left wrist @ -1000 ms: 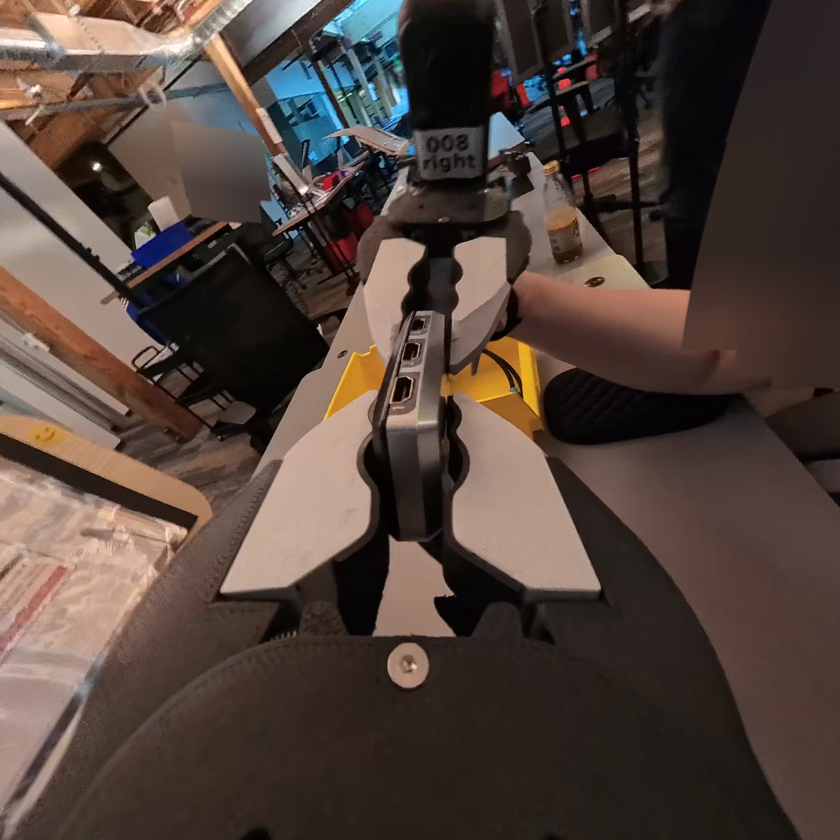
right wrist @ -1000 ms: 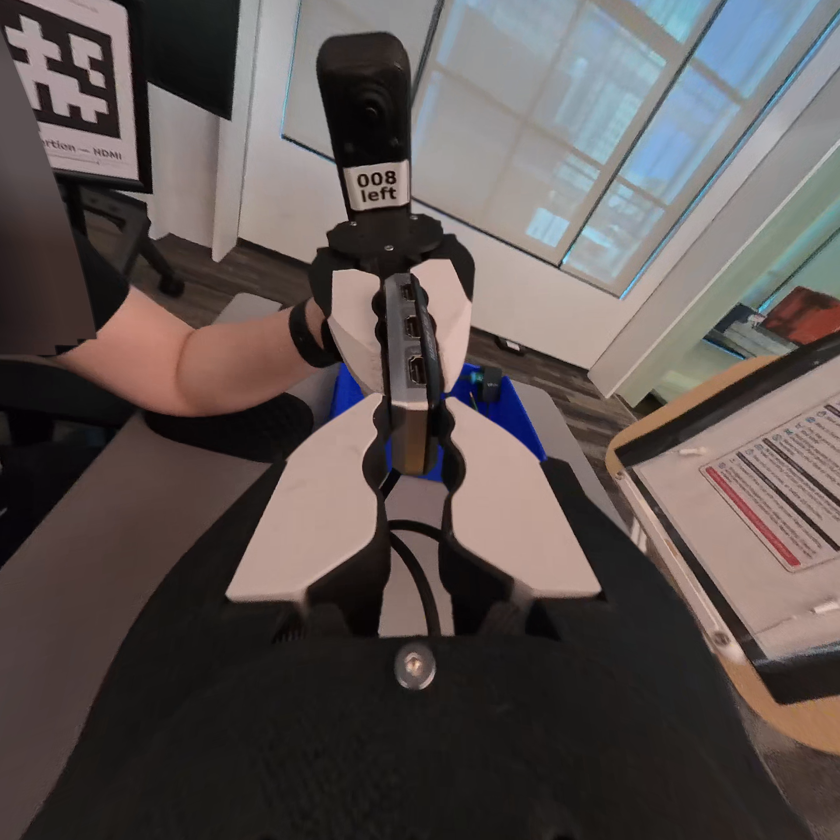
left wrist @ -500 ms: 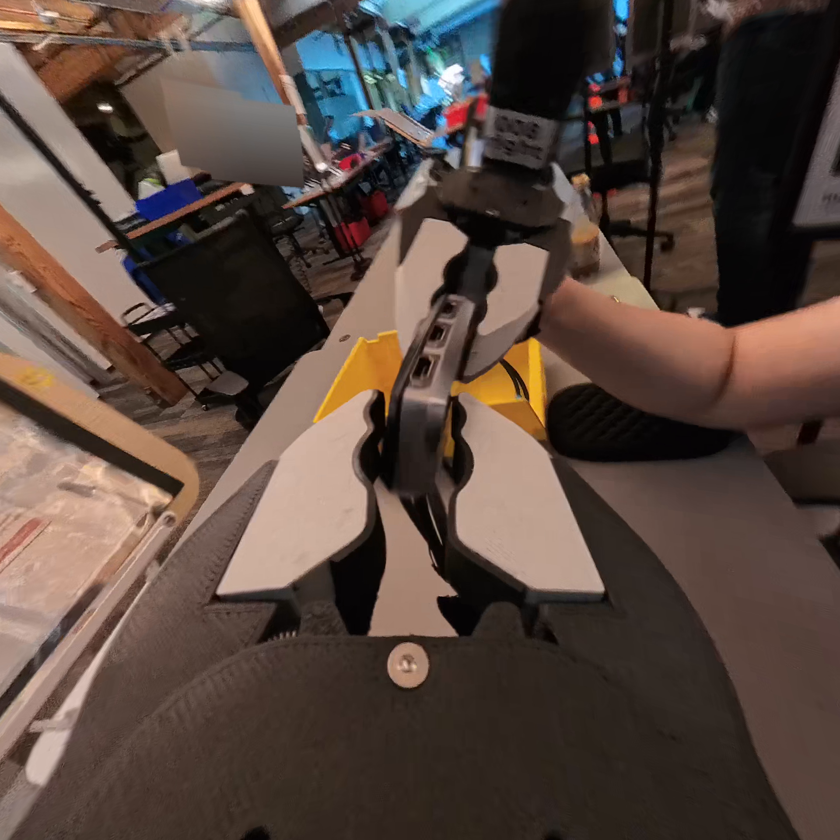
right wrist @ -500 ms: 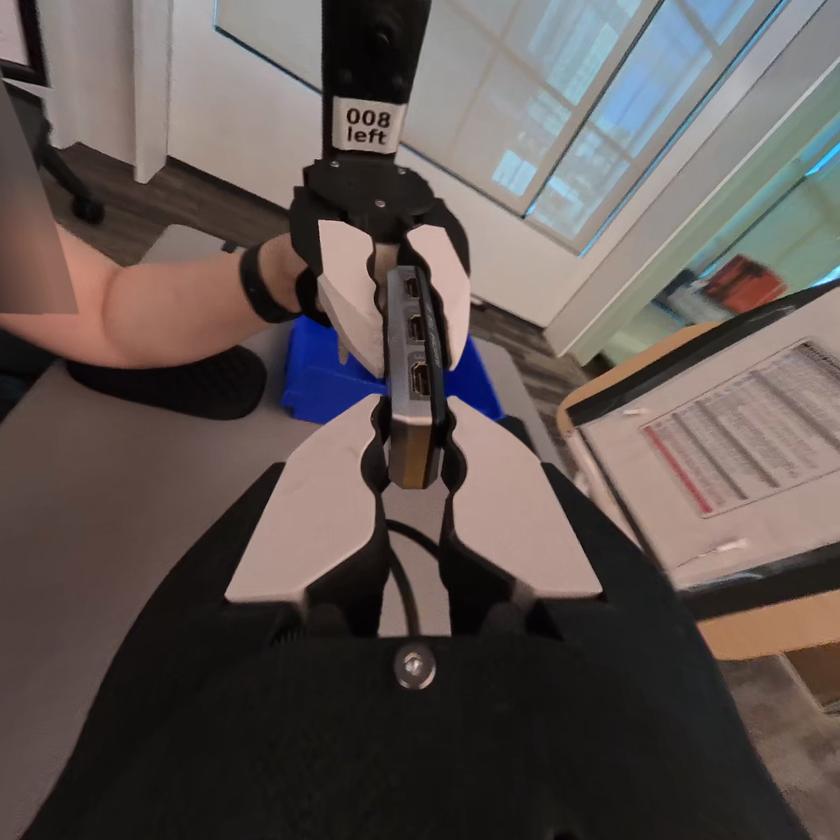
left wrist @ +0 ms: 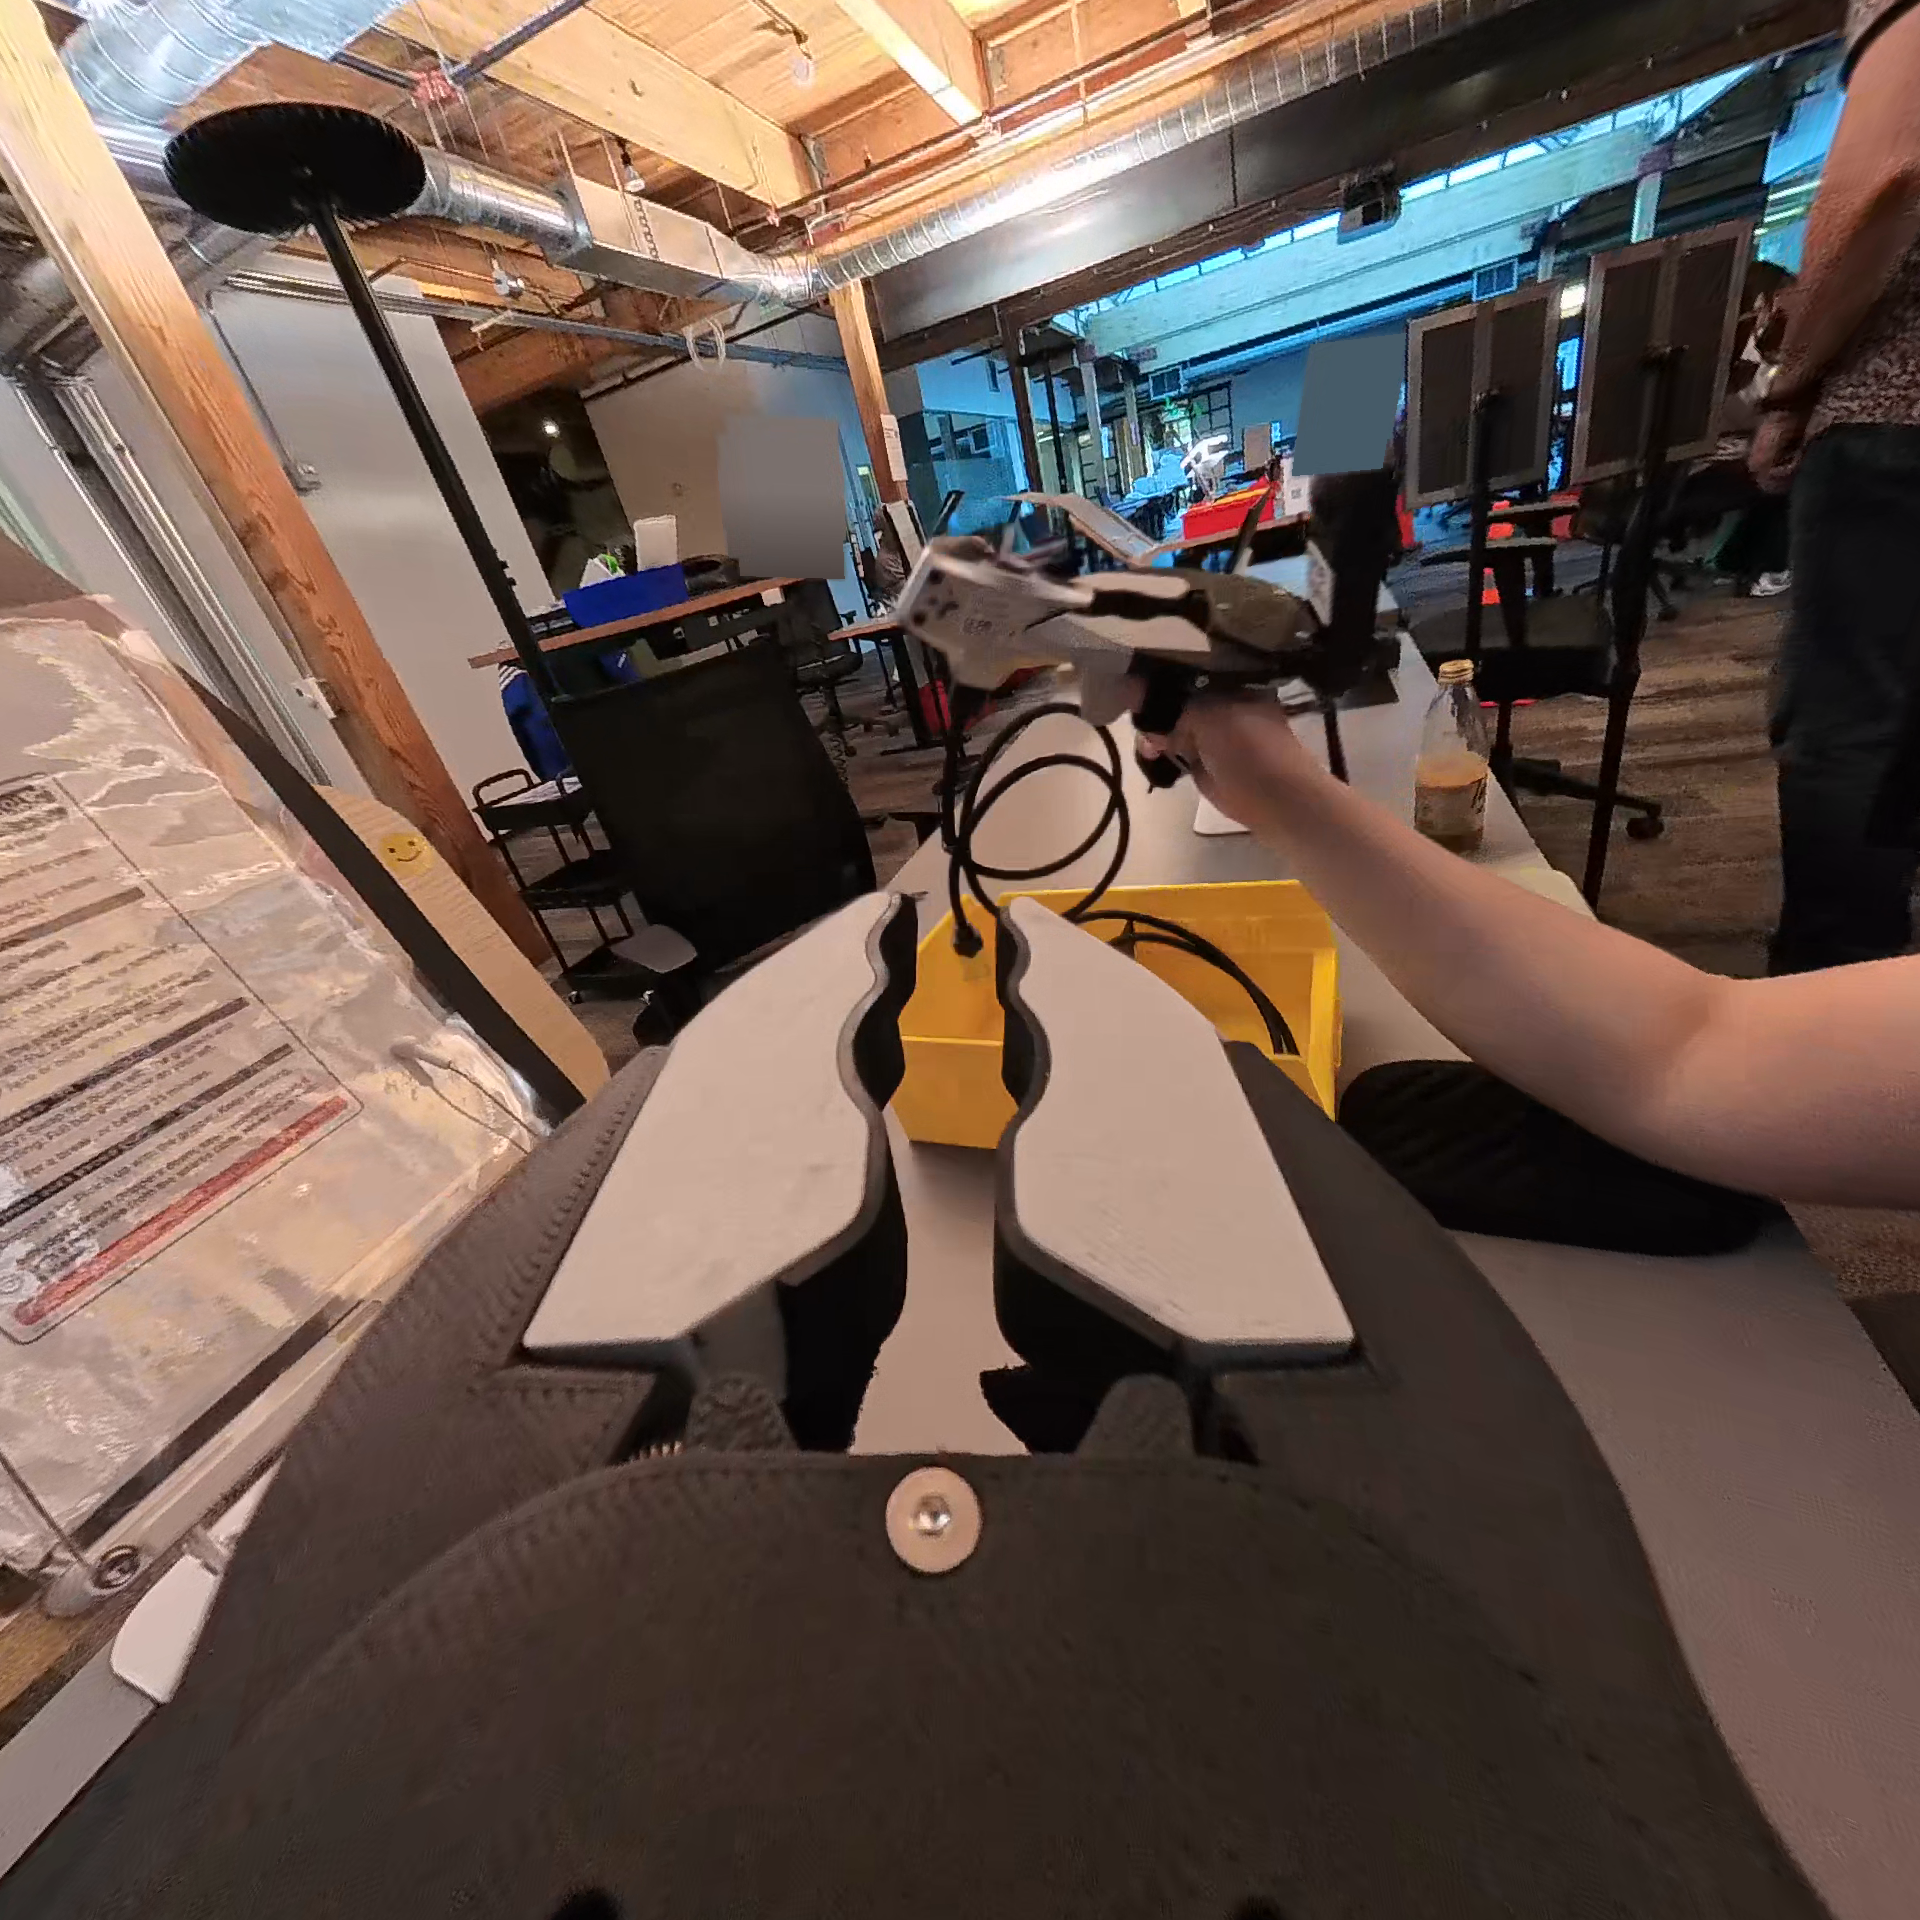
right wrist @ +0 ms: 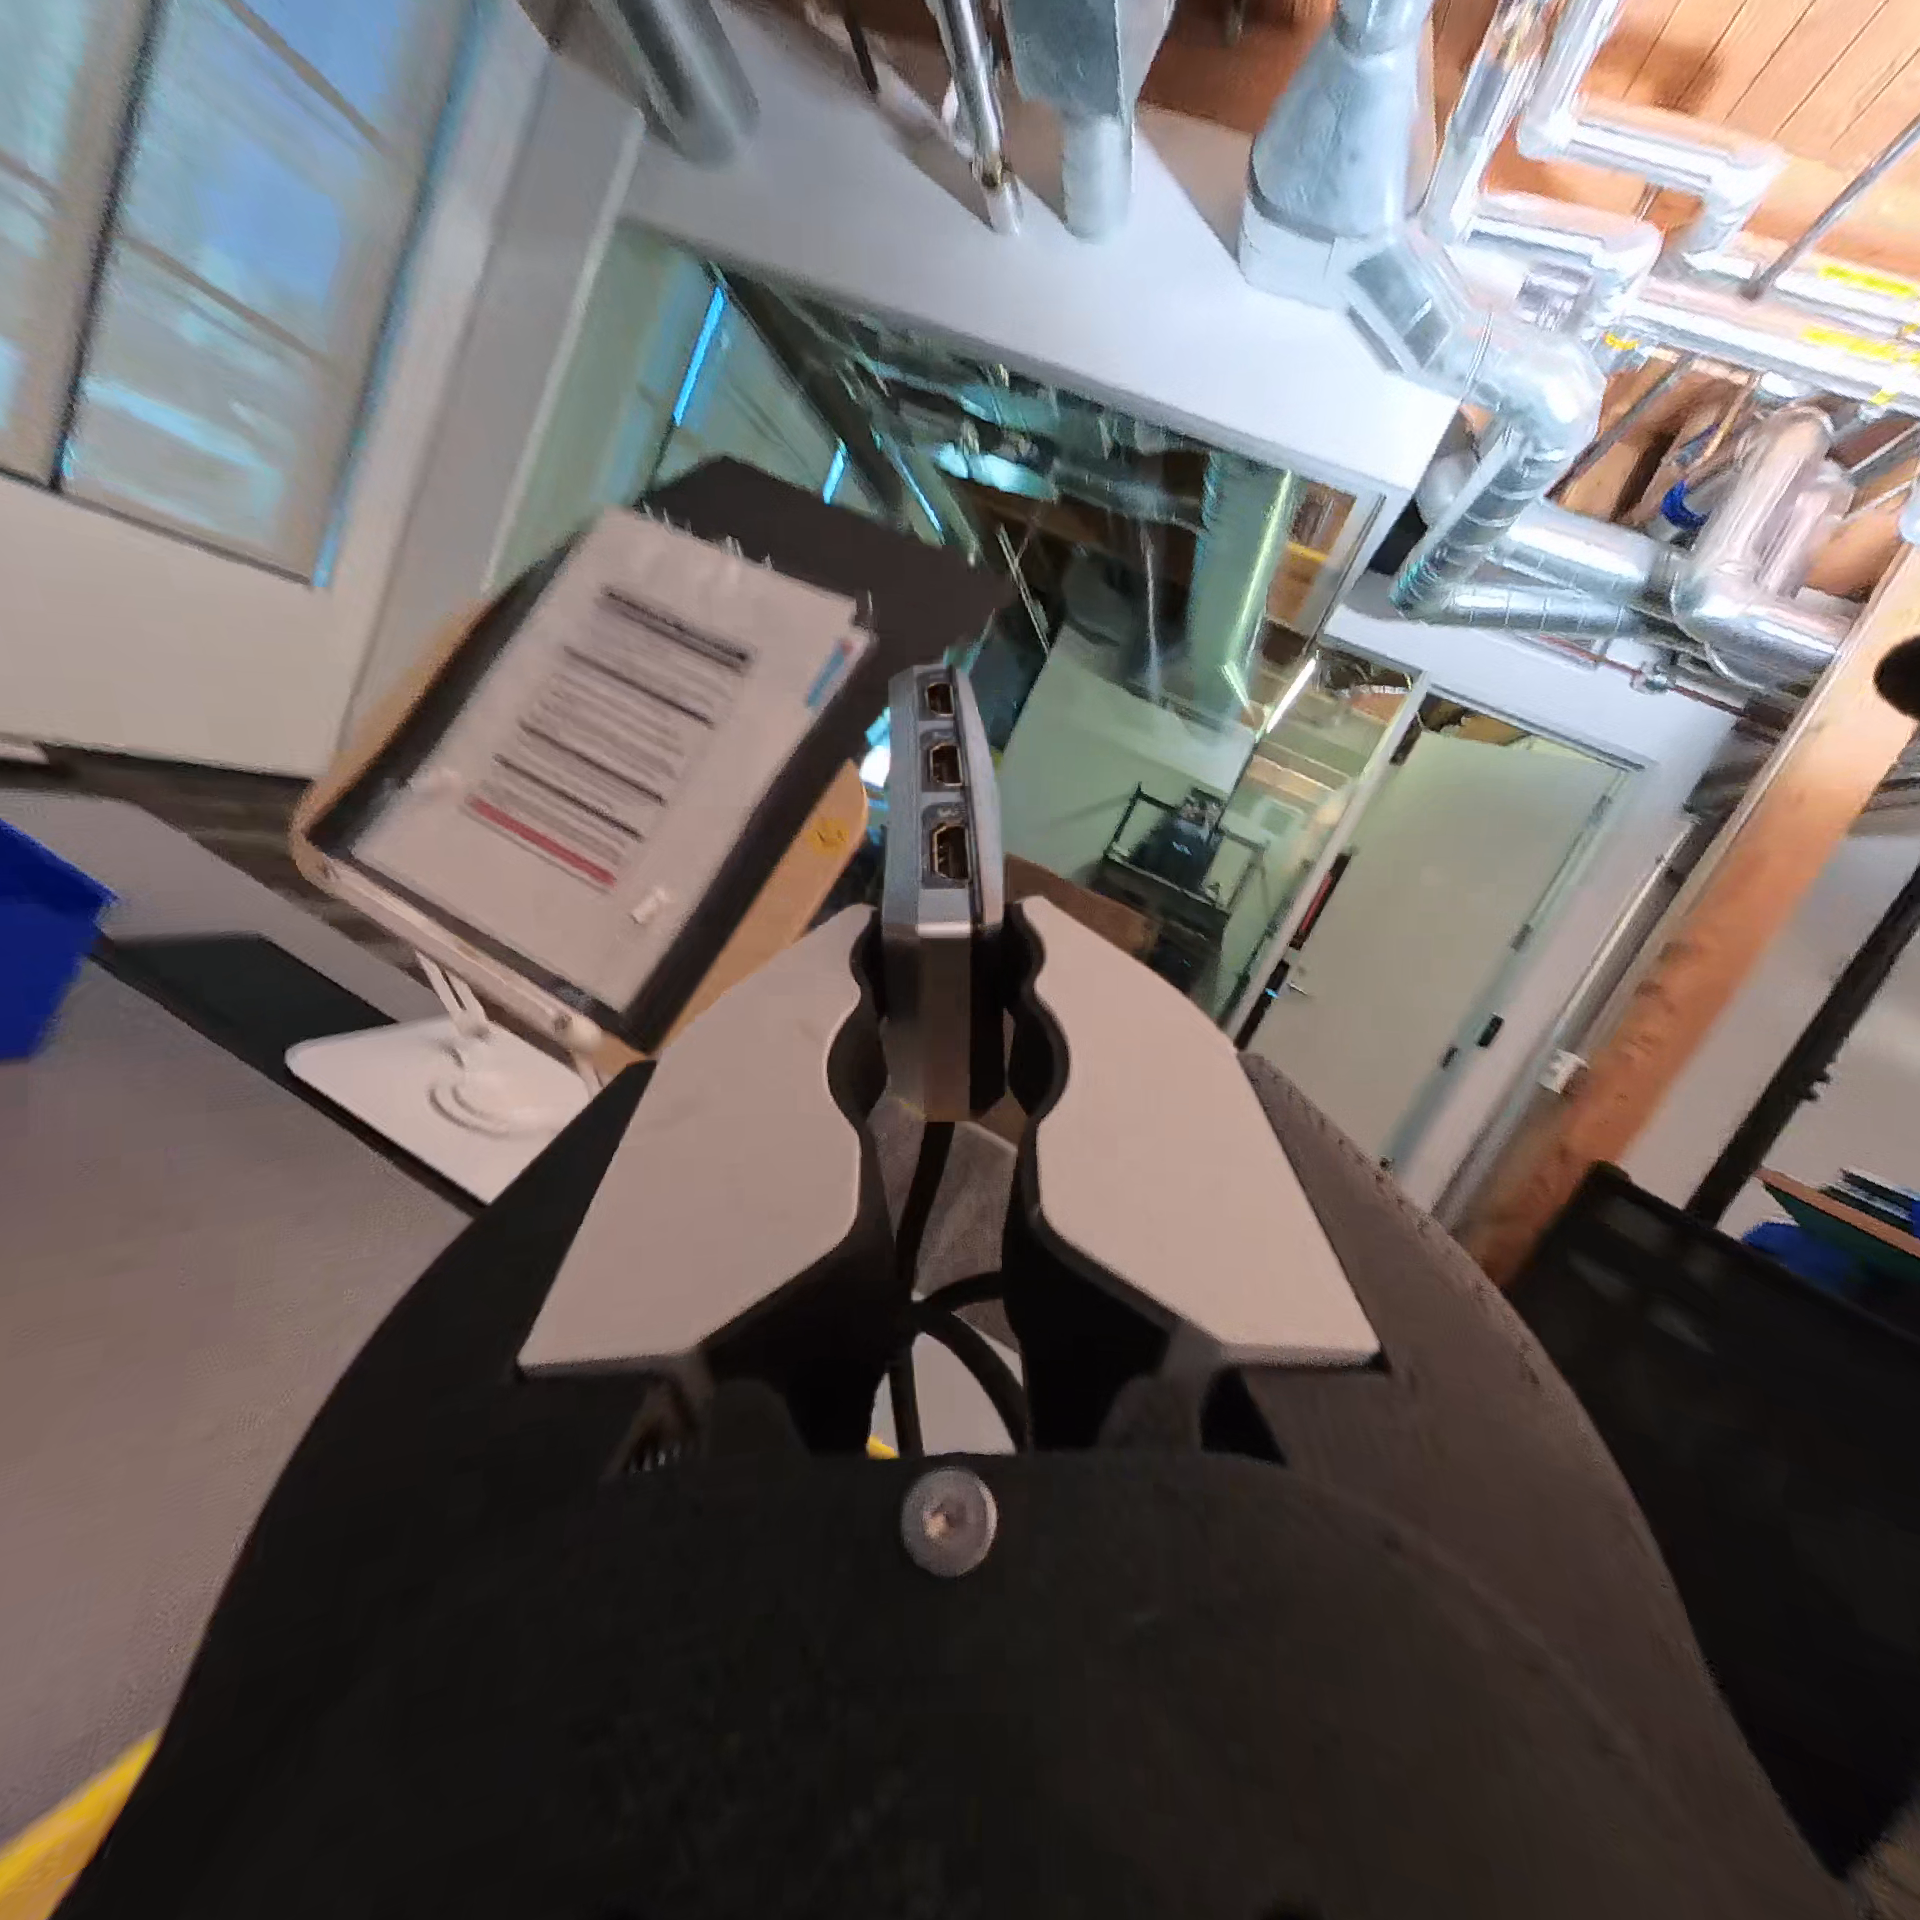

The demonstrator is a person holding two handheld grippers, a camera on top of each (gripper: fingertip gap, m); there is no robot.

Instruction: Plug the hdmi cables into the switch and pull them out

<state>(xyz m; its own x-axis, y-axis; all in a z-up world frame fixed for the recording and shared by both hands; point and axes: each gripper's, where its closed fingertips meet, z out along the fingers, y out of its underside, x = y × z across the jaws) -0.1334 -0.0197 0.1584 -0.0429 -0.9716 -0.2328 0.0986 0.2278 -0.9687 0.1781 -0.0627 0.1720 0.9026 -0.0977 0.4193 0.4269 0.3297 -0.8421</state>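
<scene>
HDMI switch (right wrist: 932, 914), slim grey box with three ports along its upward edge, clamped edgewise between the pale fingers (right wrist: 727, 1153) of the right gripper (right wrist: 940, 935), lifted off the table and angled toward ceiling ducts and a blurred document stand (right wrist: 582, 790). Black cable (right wrist: 920, 1236) leaving the switch's lower end, running down between the fingers toward the gripper body. Same pairing seen from the left wrist view: right gripper (left wrist: 997, 613) held side-on above the grey table (left wrist: 1662, 1455) by a hand (left wrist: 1226, 758) on a bare forearm, switch (left wrist: 961, 613) projecting from its tips, motion-blurred; black cable (left wrist: 1039, 821) looping down from the switch, its plug end (left wrist: 966, 940) hanging over the yellow bin (left wrist: 1226, 914), further cable lying inside the bin. Left gripper (left wrist: 951, 925) released, jaws parted with a clear gap, nothing between them, hovering low over the table just short of the bin's near wall. Black wrist rest (left wrist: 1507, 1164) beside the bin under the forearm. Glass bottle (left wrist: 1455, 758) with brown liquid standing farther along the table. Laminated sheet on a stand (left wrist: 156, 1039) at left of the left wrist view. Corner of a blue bin (right wrist: 42, 945) at the left edge of the right wrist view.
</scene>
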